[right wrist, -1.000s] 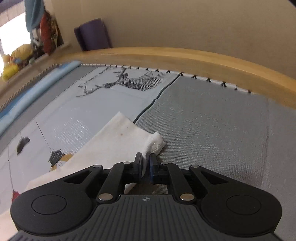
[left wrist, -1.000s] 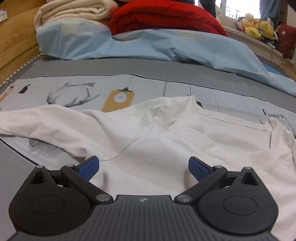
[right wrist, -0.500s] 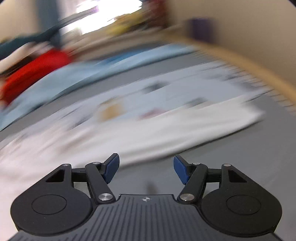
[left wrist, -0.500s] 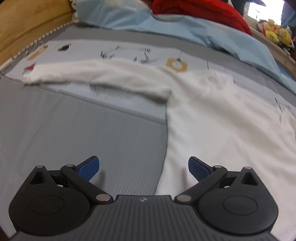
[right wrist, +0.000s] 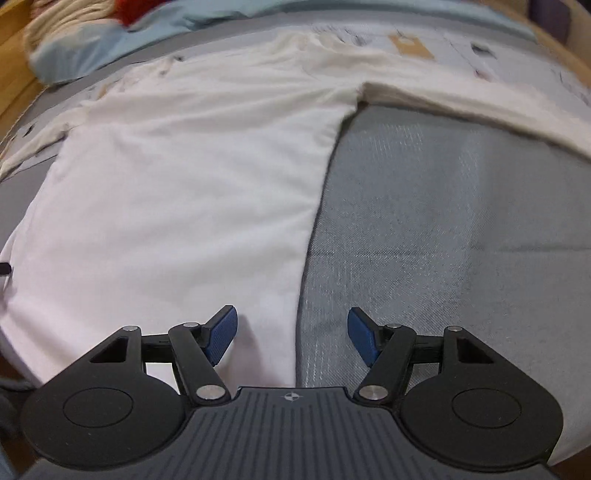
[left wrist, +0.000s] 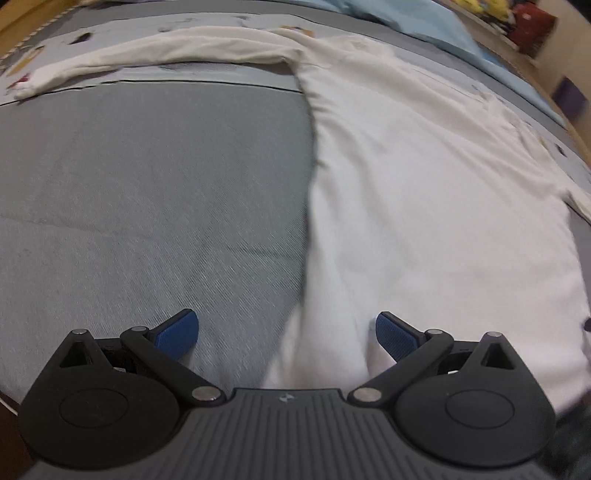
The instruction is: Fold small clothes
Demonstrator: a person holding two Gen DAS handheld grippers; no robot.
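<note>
Across the grey bed cover [left wrist: 147, 184], spread flat: a white long-sleeved shirt [left wrist: 424, 192], body running toward the near edge, one sleeve [left wrist: 166, 55] stretched out sideways at the far end, the other sleeve [right wrist: 461, 99] likewise out to the opposite side. Over the shirt's left side seam, near the hem: left gripper [left wrist: 287, 330], blue pads wide apart, one over bare cover, one over white cloth, nothing held. Over the right side seam, close to the hem: right gripper [right wrist: 291, 334], jaws also spread wide, astride the cloth edge, holding nothing. Beyond the shirt, a printed pale panel [right wrist: 480, 48] of the cover under collar and sleeves. Further back, a light blue sheet [right wrist: 129, 33] and a wooden bed frame [right wrist: 11, 74].
</note>
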